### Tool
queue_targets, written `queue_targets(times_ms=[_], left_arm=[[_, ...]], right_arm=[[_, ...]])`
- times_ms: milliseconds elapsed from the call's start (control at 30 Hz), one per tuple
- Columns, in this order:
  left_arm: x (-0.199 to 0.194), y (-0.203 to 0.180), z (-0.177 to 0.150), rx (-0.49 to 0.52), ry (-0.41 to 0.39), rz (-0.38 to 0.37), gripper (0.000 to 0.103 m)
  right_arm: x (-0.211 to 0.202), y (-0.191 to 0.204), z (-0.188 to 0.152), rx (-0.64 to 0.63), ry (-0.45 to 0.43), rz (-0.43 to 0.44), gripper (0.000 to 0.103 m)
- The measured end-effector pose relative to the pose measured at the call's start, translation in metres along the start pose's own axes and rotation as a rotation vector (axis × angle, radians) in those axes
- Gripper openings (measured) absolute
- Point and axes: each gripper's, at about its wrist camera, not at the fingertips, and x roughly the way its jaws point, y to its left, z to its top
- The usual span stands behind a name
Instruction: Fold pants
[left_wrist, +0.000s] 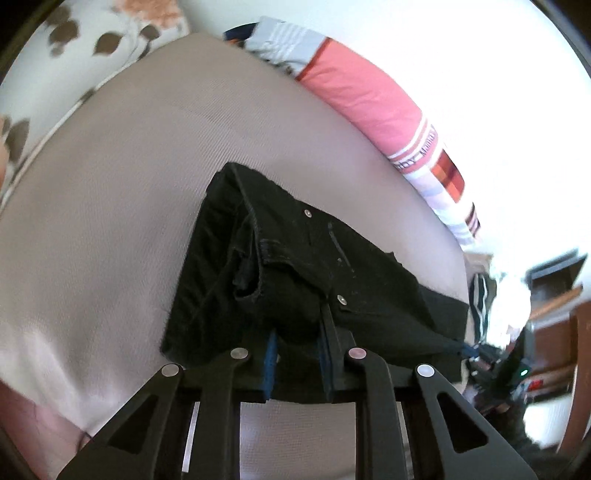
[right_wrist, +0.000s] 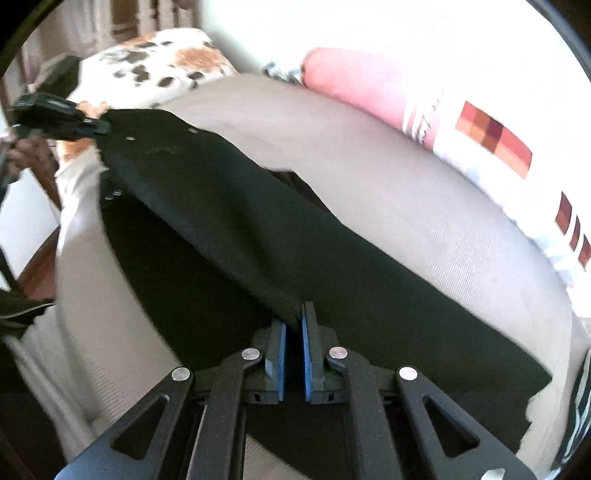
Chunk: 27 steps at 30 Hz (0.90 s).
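Observation:
Black pants (left_wrist: 295, 273) lie on a beige bed sheet (left_wrist: 110, 221). In the left wrist view my left gripper (left_wrist: 297, 332) is shut on the bunched waistband end, with rivets and a belt loop showing just beyond the fingers. In the right wrist view the pants (right_wrist: 258, 229) stretch from the far left down to my right gripper (right_wrist: 294, 321), which is shut on a raised fold of the fabric. The left gripper (right_wrist: 55, 114) shows at the far left of that view, holding the waistband end lifted.
A pink and white striped pillow (left_wrist: 369, 96) lies along the far edge of the bed. A floral brown and white cover (right_wrist: 166, 66) sits at the head. Wooden furniture (left_wrist: 554, 314) and other clothes (left_wrist: 480, 295) stand beyond the bed's right edge.

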Motion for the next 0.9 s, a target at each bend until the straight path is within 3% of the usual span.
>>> queue_targets(times_ms=[100, 200, 267, 367, 467, 600, 767, 800, 900], left_arm=[[0.015, 0.01, -0.006, 0.049, 0.056, 0.042, 0.02], [0.034, 0.025, -0.019, 0.065, 0.124, 0.098, 0.021], [0.039, 0.029, -0.026, 0.07, 0.128, 0.099, 0.021], [0.041, 0.025, -0.032, 0.103, 0.111, 0.121, 0.023], [0.043, 0.01, -0.037, 0.171, 0.092, 0.204, 0.033], [0.034, -0.004, -0.042, 0.23, 0.038, 0.352, 0.06], [0.009, -0.013, -0.048, 0.254, -0.046, 0.445, 0.06], [0.005, -0.024, -0.052, 0.29, -0.089, 0.487, 0.06], [0.009, -0.06, -0.063, 0.444, -0.133, 0.51, 0.06]], right_arm=[[-0.002, 0.017, -0.005, -0.052, 0.026, 0.024, 0.006], [0.025, 0.033, -0.02, -0.076, 0.111, 0.051, 0.006], [0.046, 0.039, -0.031, -0.088, 0.166, 0.054, 0.006], [0.065, 0.043, -0.039, -0.09, 0.21, 0.059, 0.006], [0.067, 0.038, -0.036, -0.065, 0.208, 0.075, 0.006], [0.067, 0.033, -0.036, -0.012, 0.196, 0.094, 0.008], [0.068, 0.022, -0.038, 0.112, 0.164, 0.12, 0.009], [0.068, 0.02, -0.038, 0.128, 0.155, 0.122, 0.009], [0.065, 0.02, -0.043, 0.159, 0.138, 0.124, 0.011]])
